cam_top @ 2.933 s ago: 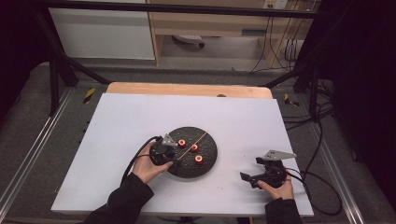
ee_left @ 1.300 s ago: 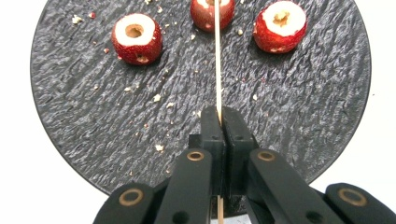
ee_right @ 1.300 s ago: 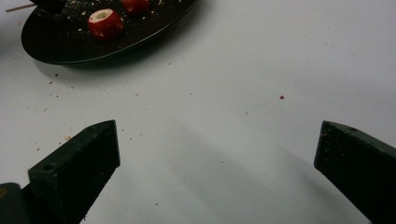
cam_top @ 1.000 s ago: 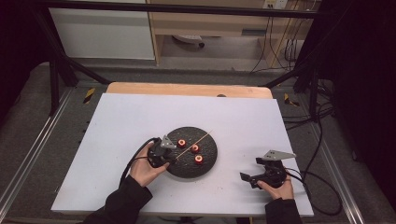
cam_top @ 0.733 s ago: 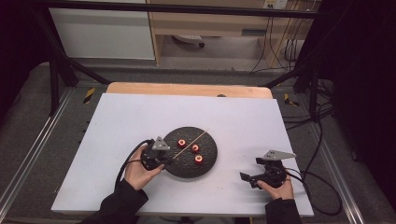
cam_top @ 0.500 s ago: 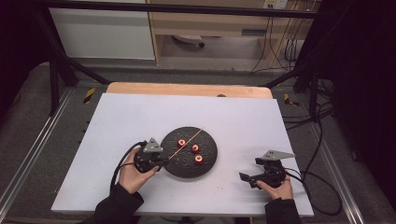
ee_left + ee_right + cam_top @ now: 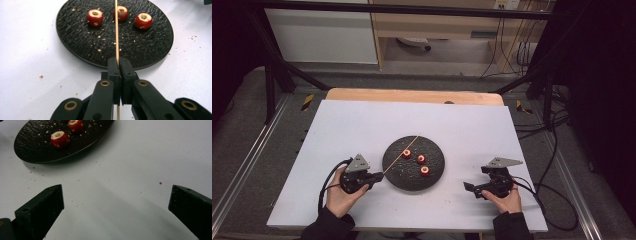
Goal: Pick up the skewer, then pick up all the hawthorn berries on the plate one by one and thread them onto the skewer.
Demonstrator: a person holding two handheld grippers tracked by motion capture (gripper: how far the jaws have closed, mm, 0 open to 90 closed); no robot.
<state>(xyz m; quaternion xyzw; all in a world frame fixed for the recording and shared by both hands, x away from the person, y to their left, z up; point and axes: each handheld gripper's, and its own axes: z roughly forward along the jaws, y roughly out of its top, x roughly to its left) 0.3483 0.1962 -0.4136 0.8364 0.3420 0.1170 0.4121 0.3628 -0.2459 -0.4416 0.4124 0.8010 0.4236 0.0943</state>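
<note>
Left gripper clenched on thin wooden skewer, at 9 o'clock of round black textured plate carrying three red cored fruits. Right gripper released above white bench.

black textured plate, red fruit pieces, white table

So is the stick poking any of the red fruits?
Cannot tell. In the left gripper view the stick, pinched in the left gripper, crosses in front of the middle fruit; whether it touches or passes above isn't clear. The high view is too small.
</note>
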